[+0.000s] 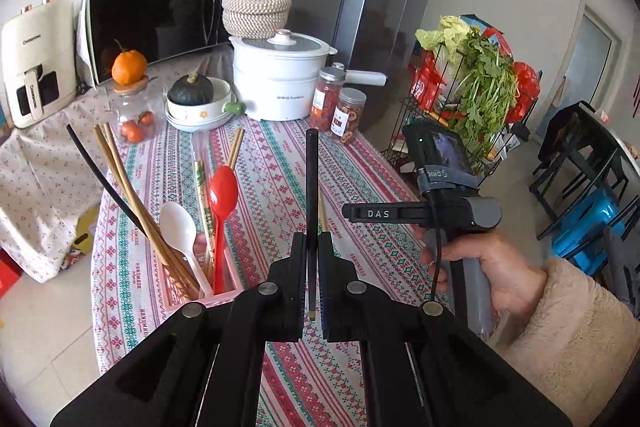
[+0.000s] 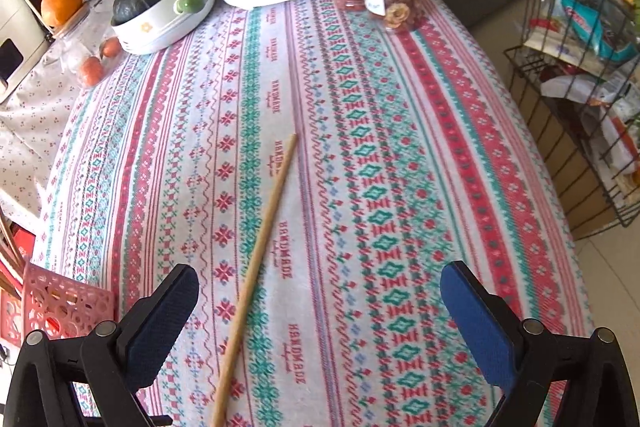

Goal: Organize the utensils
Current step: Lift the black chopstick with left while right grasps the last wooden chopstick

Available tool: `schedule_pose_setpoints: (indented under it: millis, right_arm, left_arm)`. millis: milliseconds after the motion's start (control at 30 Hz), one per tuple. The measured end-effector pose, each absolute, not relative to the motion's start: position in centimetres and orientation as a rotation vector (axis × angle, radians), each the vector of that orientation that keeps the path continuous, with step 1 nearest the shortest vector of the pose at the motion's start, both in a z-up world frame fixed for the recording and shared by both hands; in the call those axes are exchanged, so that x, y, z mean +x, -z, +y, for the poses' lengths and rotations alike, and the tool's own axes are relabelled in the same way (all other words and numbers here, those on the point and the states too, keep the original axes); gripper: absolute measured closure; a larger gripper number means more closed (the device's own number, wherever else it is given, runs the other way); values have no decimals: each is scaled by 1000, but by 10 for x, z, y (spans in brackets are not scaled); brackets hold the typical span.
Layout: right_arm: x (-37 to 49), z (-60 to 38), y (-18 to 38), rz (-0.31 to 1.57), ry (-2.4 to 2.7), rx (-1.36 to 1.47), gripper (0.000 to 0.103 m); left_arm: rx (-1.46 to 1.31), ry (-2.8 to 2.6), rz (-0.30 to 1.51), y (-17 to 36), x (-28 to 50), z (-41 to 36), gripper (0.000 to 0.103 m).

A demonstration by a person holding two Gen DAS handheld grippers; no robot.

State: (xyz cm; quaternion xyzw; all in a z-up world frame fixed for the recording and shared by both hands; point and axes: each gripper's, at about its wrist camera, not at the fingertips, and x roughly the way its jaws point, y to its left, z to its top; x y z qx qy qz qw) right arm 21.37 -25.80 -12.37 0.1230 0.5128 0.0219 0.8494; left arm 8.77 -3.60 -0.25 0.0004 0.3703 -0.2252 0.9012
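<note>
Left tongs (image 1: 312, 259) clenched on black chopstick (image 1: 311, 195), mid-transfer; next drop into pink holder (image 1: 224, 297). Right tongs (image 2: 320, 303) released above wooden chopstick (image 2: 260, 259).

spoons (image 1: 224, 195) in holder (image 1: 224, 297), chopstick (image 2: 260, 251) on tablecloth (image 2: 400, 155)

Your black chopstick (image 1: 311, 187) looks matt; the one on the table (image 2: 260, 259) is bare wood. The cloth (image 2: 360, 147) is woven and soft, the spoons (image 1: 222, 195) glossy plastic, the pads (image 2: 476, 323) textured.
</note>
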Motion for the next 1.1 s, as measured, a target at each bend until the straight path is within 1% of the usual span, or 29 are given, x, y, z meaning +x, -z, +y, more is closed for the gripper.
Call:
schedule_pose_setpoints:
  millis: [100,167,233,267,367,433,467,500,533,567,600,633,767,1100]
  right_arm:
    - [231,-243,136,1098,-45,230,21]
    - [242,-236,146,1119,-51,241,24]
    - [251,-231,155,1136,-50,241,31]
    - [254,-229,159,1144,-44,233,33]
    - [261,-222,171,1183,-31,201,44]
    - [263,-214,173,1187,-17,146,54]
    - [263,-210,173,1191,-10,110,55]
    - [262,-206,174,1193,2,79,62]
    - [261,-204,173,1187,6,57,72]
    - [260,-203,173,1184,-6,61,79]
    - [259,-204,173,1187,-11,68,92]
    - [257,-206,173,1189,-18,78,95]
    - [245,-214,166,1165,-53,102,97]
    - [190,-219,94,948,-149,118,97]
  left_arm:
    - [-12,463,739,-6,81,-22,98]
    - [-17,459,728,-10,77,-11,98]
    - [-28,459,725,-13,76,0,98]
    - [-35,457,724,-14,75,4,98]
    - [-46,449,722,-15,74,16,98]
    - [-52,445,725,-14,73,21,98]
    - [-52,445,728,-14,73,23,98]
    - [-55,443,730,-13,74,24,98]
    - [-59,442,732,-13,74,26,98]
    - [-62,442,734,-13,74,27,98]
    - [-66,441,733,-13,74,28,98]
    - [-68,440,732,-13,74,29,98]
    - [-68,437,723,-15,72,31,98]
    - [-68,422,687,-22,63,34,98]
